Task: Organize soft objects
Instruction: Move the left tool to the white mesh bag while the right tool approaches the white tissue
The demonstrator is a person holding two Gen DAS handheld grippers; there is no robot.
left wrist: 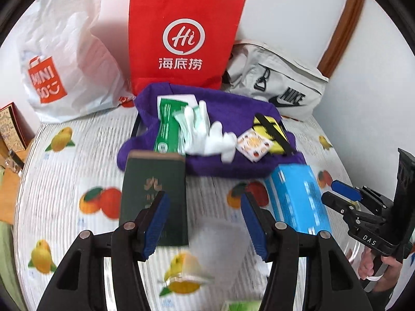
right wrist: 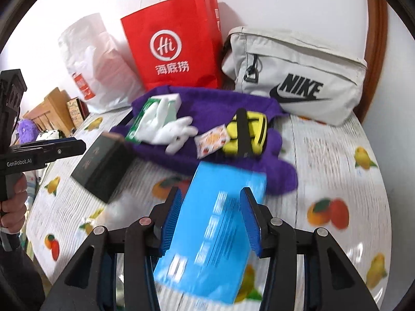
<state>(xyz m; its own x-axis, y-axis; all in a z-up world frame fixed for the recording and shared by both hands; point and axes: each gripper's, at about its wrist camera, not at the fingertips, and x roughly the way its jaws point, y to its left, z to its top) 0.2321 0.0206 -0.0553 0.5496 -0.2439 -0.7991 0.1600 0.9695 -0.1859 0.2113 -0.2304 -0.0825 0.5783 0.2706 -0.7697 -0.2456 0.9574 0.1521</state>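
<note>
A purple cloth (left wrist: 223, 160) (right wrist: 207, 103) lies mid-table with a green packet (left wrist: 166, 127) (right wrist: 145, 116), white gloves (left wrist: 215, 140) (right wrist: 176, 129), a small patterned packet (left wrist: 254, 145) (right wrist: 212, 140) and a yellow-black pouch (left wrist: 272, 127) (right wrist: 246, 134) on it. My left gripper (left wrist: 205, 223) is open over a clear plastic bag (left wrist: 220, 246), beside a dark green box (left wrist: 153, 197) (right wrist: 101, 165). My right gripper (right wrist: 210, 220) has its jaws on either side of a blue box (right wrist: 215, 233) (left wrist: 298, 197); I cannot tell whether they touch it.
A red paper bag (left wrist: 184, 39) (right wrist: 176, 49), a white Miniso plastic bag (left wrist: 67, 62) (right wrist: 98, 64) and a grey Nike bag (left wrist: 282, 80) (right wrist: 298, 77) stand along the back wall. The fruit-print tablecloth (left wrist: 64, 181) (right wrist: 337, 168) covers the round table. Wooden furniture (right wrist: 49, 108) is at the left.
</note>
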